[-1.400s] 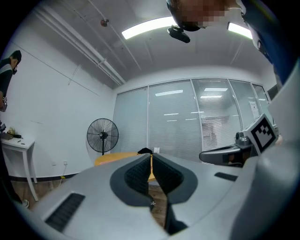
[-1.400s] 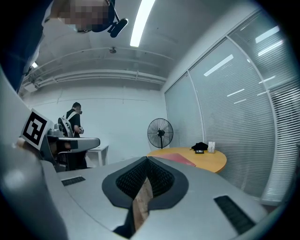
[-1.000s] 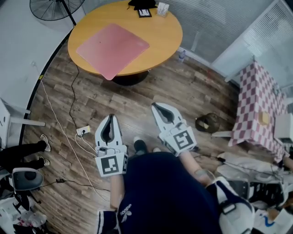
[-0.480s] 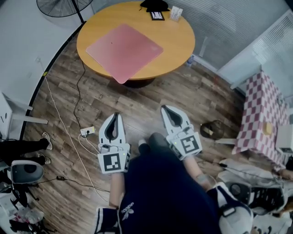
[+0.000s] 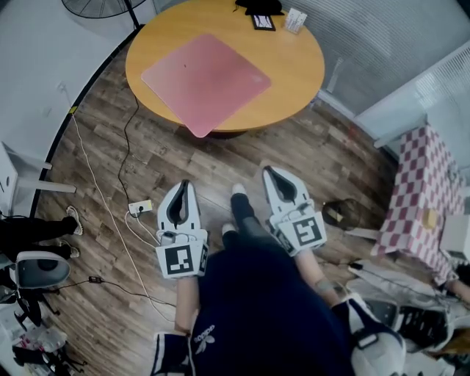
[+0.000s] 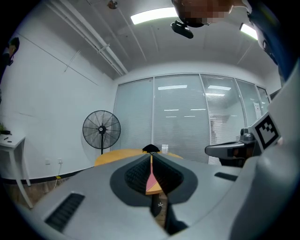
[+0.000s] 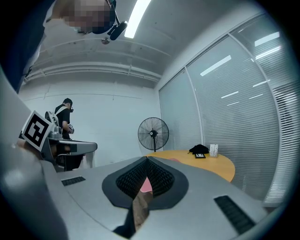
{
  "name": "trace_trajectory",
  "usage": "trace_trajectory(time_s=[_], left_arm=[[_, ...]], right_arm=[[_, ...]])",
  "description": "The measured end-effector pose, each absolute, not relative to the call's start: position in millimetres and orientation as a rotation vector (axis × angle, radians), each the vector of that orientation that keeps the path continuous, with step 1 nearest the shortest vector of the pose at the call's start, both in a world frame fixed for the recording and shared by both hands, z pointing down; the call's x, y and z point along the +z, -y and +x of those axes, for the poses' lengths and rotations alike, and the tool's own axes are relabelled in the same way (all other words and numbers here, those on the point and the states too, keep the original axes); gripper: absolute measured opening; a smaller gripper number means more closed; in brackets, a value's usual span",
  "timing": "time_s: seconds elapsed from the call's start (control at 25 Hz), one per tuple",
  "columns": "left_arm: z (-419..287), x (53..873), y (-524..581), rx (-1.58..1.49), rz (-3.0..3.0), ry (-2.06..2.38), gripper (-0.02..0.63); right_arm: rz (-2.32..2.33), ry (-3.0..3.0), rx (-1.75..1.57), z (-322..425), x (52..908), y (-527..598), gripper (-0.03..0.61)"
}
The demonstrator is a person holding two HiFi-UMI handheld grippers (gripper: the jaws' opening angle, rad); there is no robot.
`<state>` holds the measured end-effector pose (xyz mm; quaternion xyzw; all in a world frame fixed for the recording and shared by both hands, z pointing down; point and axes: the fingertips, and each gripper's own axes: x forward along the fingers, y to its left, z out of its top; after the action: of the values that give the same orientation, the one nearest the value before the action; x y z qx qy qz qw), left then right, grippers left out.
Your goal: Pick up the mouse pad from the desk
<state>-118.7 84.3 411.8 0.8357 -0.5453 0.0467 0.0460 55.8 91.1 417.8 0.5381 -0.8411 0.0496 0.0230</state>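
Observation:
A pink square mouse pad [image 5: 205, 79] lies flat on the round orange table [image 5: 294, 70], one corner hanging over the near edge. Both grippers hang over the wooden floor, well short of the table. My left gripper [image 5: 181, 185] is shut with nothing in it, and so is my right gripper [image 5: 269, 171]. In the left gripper view the shut jaws [image 6: 151, 157] point level at the table [image 6: 117, 157], and a sliver of the pad [image 6: 153, 181] shows behind them. In the right gripper view the jaws [image 7: 146, 160] meet too, with pink pad [image 7: 146, 185] behind.
A black object [image 5: 258, 6], a small framed card [image 5: 264, 22] and a white holder [image 5: 296, 19] sit at the table's far edge. A standing fan [image 6: 101, 130] is left of the table. Cables and a power strip [image 5: 139, 208] cross the floor. A checked cloth [image 5: 422, 180] stands at right.
The table and pad have drawn nearer and sit lower and further right in the head view. Both grippers have moved forward with the person, still shut.

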Motion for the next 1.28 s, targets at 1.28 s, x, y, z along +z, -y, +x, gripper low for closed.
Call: trace_trajectory(time_s=[1.28], left_arm=[[-99.1, 418.1, 101.9, 0.101, 2.416, 1.799, 0.014]], right_arm=[[1.488, 2.632, 0.159, 98.2, 428.4, 107.6, 0.003]])
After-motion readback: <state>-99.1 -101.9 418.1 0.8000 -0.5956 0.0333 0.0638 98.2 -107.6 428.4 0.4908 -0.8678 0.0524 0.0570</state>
